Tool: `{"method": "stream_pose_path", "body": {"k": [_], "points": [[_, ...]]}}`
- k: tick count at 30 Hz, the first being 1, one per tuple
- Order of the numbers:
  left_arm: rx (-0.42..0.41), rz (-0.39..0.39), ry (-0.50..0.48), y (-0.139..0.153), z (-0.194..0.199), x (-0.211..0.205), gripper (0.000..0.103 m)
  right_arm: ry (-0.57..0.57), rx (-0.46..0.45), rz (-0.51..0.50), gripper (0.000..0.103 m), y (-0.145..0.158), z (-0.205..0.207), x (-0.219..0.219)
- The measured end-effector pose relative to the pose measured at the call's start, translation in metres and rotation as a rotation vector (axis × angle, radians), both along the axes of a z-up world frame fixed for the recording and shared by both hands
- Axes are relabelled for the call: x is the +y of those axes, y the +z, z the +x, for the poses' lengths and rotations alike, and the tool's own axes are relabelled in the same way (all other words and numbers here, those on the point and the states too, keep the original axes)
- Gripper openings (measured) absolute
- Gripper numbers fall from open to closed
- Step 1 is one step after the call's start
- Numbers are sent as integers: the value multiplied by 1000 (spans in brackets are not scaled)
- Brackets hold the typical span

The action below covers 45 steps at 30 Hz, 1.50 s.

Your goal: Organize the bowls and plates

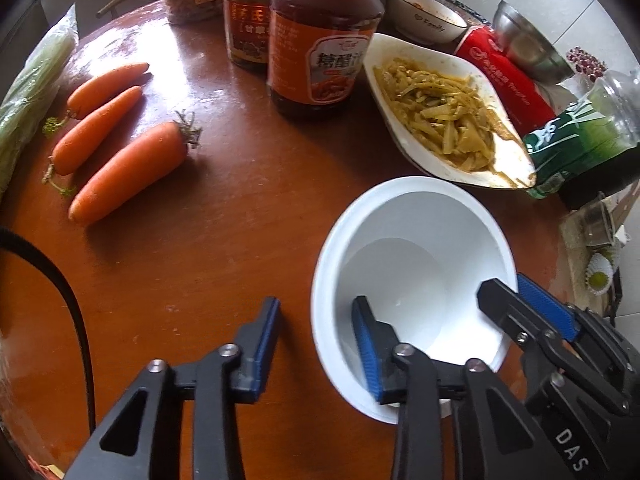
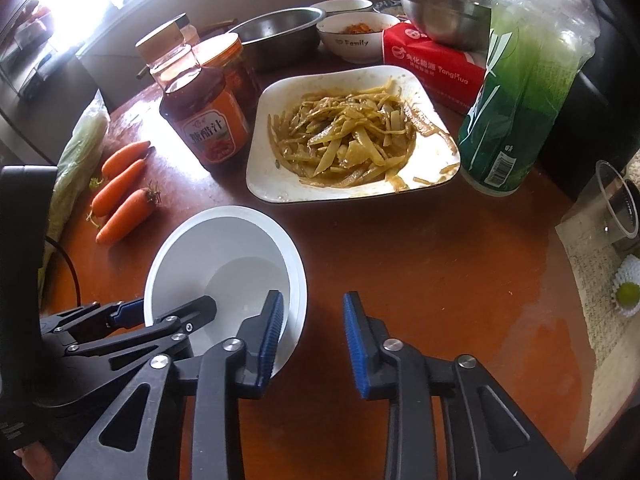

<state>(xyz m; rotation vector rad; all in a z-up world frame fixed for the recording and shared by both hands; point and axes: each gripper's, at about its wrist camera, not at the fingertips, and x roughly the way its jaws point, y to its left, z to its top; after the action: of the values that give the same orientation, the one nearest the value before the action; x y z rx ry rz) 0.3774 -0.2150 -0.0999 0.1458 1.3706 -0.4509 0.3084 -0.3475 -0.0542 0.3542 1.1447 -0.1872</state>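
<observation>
An empty white bowl [image 1: 412, 248] [image 2: 224, 248] stands on the round brown table near its front. My left gripper [image 1: 316, 320] is open, its jaws straddling the bowl's left rim, one finger inside the bowl. My right gripper [image 2: 312, 316] is open, its jaws straddling the bowl's right rim; it also shows in the left wrist view [image 1: 516, 292]. A white square plate of shredded potato [image 2: 352, 136] [image 1: 440, 112] sits just behind the bowl. A white "Family" bowl [image 2: 358, 36] and steel bowls [image 2: 280, 32] stand at the back.
A brown sauce jar [image 2: 204, 112] and an orange-lidded jar [image 2: 232, 64] stand left of the plate. Three carrots [image 1: 108, 136] and a bag of greens [image 1: 28, 88] lie at left. A green bottle [image 2: 524, 88], red tissue pack [image 2: 432, 68] and plastic cup [image 2: 620, 208] are at right.
</observation>
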Motion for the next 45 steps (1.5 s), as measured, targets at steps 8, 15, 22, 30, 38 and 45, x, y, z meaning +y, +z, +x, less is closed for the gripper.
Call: {"method": "stream_pose_path", "body": {"k": [8,15,22,30,38,45], "points": [[-8,-5,-15,6,-10,-9,23,12,-5,-4,23,1,1,3],[-25,-5,-22,11,-14,-16,18,15,-7,-3,22,2,1,4],[-36,0,-22,19,-18,-15,16,17,-16,-7,20,6,0,5],[-36,3,-28,16,-19,-11,16,22,-15,-19,10,5,-1,10],[-33,-14,-23,16,-16,-7,16,17,-22,-13,9,5,-3,10],[-50,-19,-30,26,-17,-2,16,13,-39,-17,9,14,-6,11]]}}
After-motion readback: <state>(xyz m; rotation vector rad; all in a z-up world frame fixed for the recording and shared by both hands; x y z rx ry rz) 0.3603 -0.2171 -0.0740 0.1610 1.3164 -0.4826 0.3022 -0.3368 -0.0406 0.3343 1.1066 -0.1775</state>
